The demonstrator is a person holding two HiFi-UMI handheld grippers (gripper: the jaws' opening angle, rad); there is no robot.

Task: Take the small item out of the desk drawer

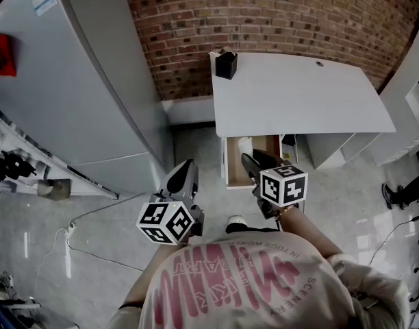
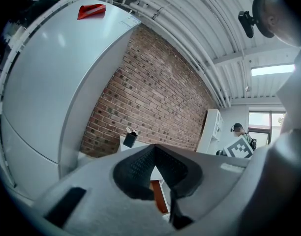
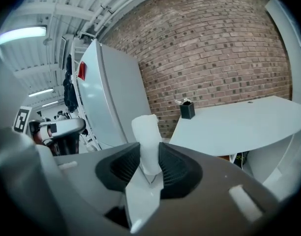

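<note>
Under the white desk (image 1: 298,94) the wooden drawer (image 1: 231,164) stands pulled out. My right gripper (image 1: 248,157) hangs over the drawer's opening, shut on a small white item (image 1: 244,142). In the right gripper view that item (image 3: 145,136) stands upright, pinched between the dark pads (image 3: 176,167) of the right gripper (image 3: 148,154). My left gripper (image 1: 185,168) is held to the left of the drawer, away from it. Its jaws meet at the tips in the left gripper view, so the left gripper (image 2: 155,154) is shut with nothing in it, and the drawer (image 2: 159,196) shows beyond.
A black pen holder (image 1: 226,65) sits on the desk's back left corner. A tall grey cabinet (image 1: 72,81) with a red tag (image 1: 1,53) stands to the left, and a brick wall (image 1: 264,12) runs behind. Cables (image 1: 66,242) lie on the floor at left. A person (image 2: 237,130) stands far off.
</note>
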